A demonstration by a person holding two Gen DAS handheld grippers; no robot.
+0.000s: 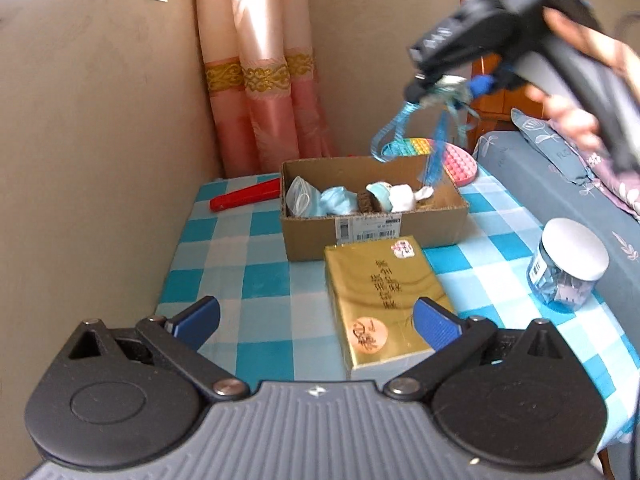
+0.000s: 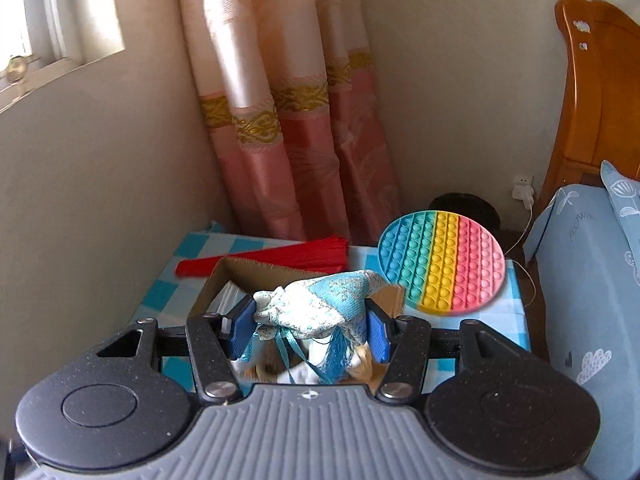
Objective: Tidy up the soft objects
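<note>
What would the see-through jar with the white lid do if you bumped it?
The jar stands upright near the table's edge, so a hard bump might knock it off. It is round, so on its side it would probably roll. It looks like smooth plastic, perhaps slippery, and the small bits inside would likely rattle.

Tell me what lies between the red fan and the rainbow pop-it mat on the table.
The cardboard box, holding face masks and other soft items, shows in the left wrist view between the fan and mat.

Both wrist views look down and forward over the worktop (image 1: 256, 248); they share the cardboard box (image 1: 372, 236) and curtain (image 2: 280, 120).
</note>
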